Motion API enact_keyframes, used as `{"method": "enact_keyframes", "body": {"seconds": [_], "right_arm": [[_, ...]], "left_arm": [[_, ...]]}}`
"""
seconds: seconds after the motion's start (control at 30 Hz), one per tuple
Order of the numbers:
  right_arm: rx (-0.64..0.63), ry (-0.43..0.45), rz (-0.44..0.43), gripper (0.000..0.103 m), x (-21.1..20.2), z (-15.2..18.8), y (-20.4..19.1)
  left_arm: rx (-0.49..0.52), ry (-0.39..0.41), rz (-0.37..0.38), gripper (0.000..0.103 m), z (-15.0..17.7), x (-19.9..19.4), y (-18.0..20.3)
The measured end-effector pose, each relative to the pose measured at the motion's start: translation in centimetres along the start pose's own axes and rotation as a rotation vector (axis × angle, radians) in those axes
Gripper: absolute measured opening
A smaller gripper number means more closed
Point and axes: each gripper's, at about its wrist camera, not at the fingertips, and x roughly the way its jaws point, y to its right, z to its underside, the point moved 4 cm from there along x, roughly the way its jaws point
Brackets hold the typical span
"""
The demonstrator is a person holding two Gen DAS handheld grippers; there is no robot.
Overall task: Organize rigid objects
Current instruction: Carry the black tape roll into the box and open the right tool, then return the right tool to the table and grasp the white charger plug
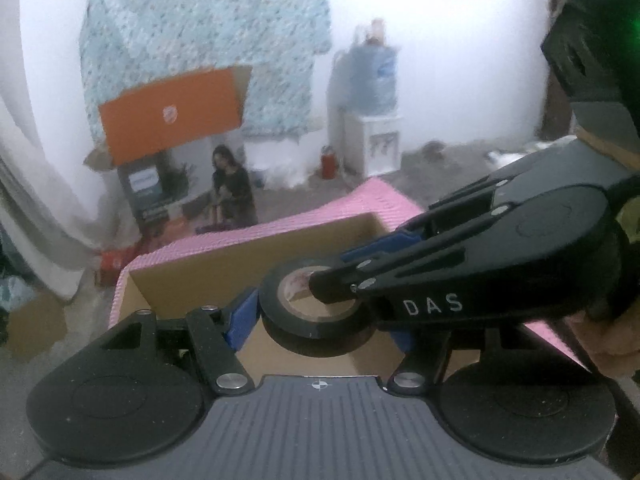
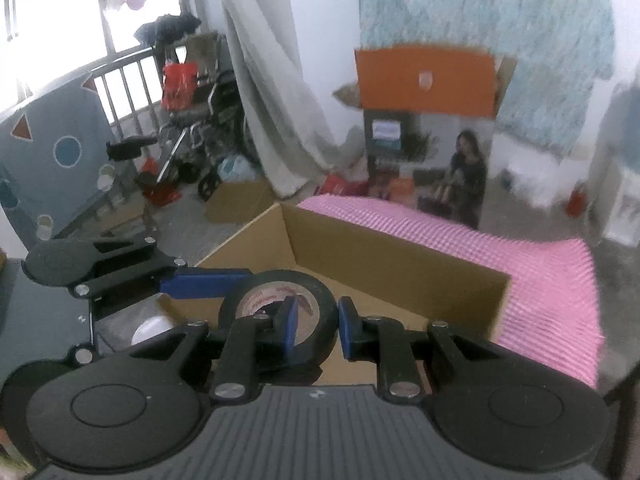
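Note:
A black tape roll (image 1: 280,304) hangs over an open cardboard box (image 1: 240,256), and both grippers hold it. My left gripper (image 1: 320,328) is shut across the roll's outer sides, a blue pad against each side. My right gripper (image 1: 320,280) comes in from the right with one finger inside the hole. In the right wrist view my right gripper (image 2: 319,328) is shut on the wall of the tape roll (image 2: 280,278). One of the left gripper's blue fingers (image 2: 200,282) lies against the roll's far left side. The box (image 2: 380,264) lies below and behind the roll.
The box rests on a pink textured cloth (image 2: 540,280) over a table. A white round object (image 2: 154,328) shows below the left gripper. Beyond the table are an orange carton stack (image 2: 424,80), a wheelchair (image 2: 200,140), a curtain and a water dispenser (image 1: 372,120). A hand (image 1: 608,340) grips the right tool.

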Motion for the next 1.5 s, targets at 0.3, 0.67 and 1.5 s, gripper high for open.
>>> {"method": "enact_keyframes", "body": {"seconds": [0.3,0.67,1.5], "right_arm": [[0.089,-0.211,-0.062,0.023,11.9,-2.7,4.8],[0.178,-0.343,-0.111,0.024,19.5,-1.5,6.8],[0.298,-0.069,-0.175,0.054,6.5,-3.8,6.8]], "left_arm": [[-0.034,-0.262,-0.006,0.067,-0.8,9.9,-4.9],[0.013,-0.432,-0.049,0.067,0.9,15.0,-7.3],[-0.112,-0.208,-0.058,0.087,-2.3,4.8,-7.2]]}}
